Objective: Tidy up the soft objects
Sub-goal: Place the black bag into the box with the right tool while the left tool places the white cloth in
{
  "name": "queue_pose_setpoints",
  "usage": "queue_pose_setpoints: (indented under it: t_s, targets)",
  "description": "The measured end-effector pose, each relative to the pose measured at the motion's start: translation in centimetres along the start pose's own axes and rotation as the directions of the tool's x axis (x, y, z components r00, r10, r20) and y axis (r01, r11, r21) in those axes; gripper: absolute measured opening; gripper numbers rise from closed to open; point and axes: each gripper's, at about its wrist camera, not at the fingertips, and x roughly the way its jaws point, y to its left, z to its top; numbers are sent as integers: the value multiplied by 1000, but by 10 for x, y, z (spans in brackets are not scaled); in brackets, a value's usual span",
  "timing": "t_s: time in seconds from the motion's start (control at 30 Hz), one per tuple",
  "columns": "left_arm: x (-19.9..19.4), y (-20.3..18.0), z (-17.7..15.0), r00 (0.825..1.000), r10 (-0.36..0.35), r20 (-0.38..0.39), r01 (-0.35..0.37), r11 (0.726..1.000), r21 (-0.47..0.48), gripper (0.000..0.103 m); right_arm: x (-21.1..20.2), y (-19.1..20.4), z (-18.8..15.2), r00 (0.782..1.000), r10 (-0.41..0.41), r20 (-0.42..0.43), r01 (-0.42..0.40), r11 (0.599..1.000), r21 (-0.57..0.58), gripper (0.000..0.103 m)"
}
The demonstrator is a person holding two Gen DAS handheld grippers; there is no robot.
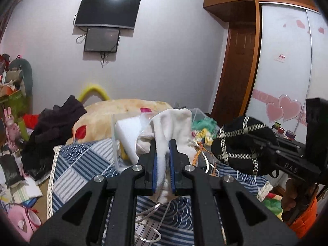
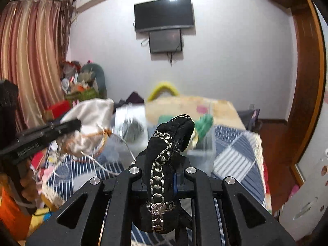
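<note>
My left gripper (image 1: 163, 143) is shut on a white satin pouch (image 1: 172, 127) with orange and white cords, held above the bed; the pouch also shows at the left of the right wrist view (image 2: 88, 121). My right gripper (image 2: 162, 153) is shut on a black cloth with silver chain trim (image 2: 164, 160), held up in the air; the black cloth also shows at the right of the left wrist view (image 1: 239, 145). Clear plastic boxes (image 2: 203, 153) with soft items stand on the bed ahead of both grippers.
A blue striped quilt (image 1: 82, 164) covers the bed, with a beige blanket (image 1: 123, 108) and dark clothes (image 1: 55, 127) behind. Clutter lies on the floor at the left (image 1: 14, 164). A wardrobe (image 1: 287, 61) stands on the right, a TV (image 2: 164, 14) on the far wall.
</note>
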Motion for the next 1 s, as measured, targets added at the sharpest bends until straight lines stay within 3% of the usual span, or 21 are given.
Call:
queue_pose_setpoints:
  t_s: [0.17, 0.33, 0.6, 0.93, 1.0]
  targets:
    - [18, -5, 15, 1000, 23, 18, -23, 1000, 4, 9, 12, -1, 22, 998, -31, 51, 31, 999, -18, 12]
    - [44, 0, 26, 1000, 29, 3, -29, 999, -19, 9, 35, 3, 32, 997, -64, 47, 65, 997, -30, 12]
    - [100, 10, 26, 992, 92, -83, -94, 995, -19, 9, 76, -2, 29, 998, -60, -32, 61, 998, 15, 12]
    - [130, 14, 14, 988, 64, -140, -65, 998, -4, 10, 114, 9, 9, 986, -70, -154, 66, 997, -29, 12]
    - [129, 14, 12, 989, 59, -137, -61, 998, -6, 14, 111, 7, 9, 985, -63, -158, 61, 998, -23, 12]
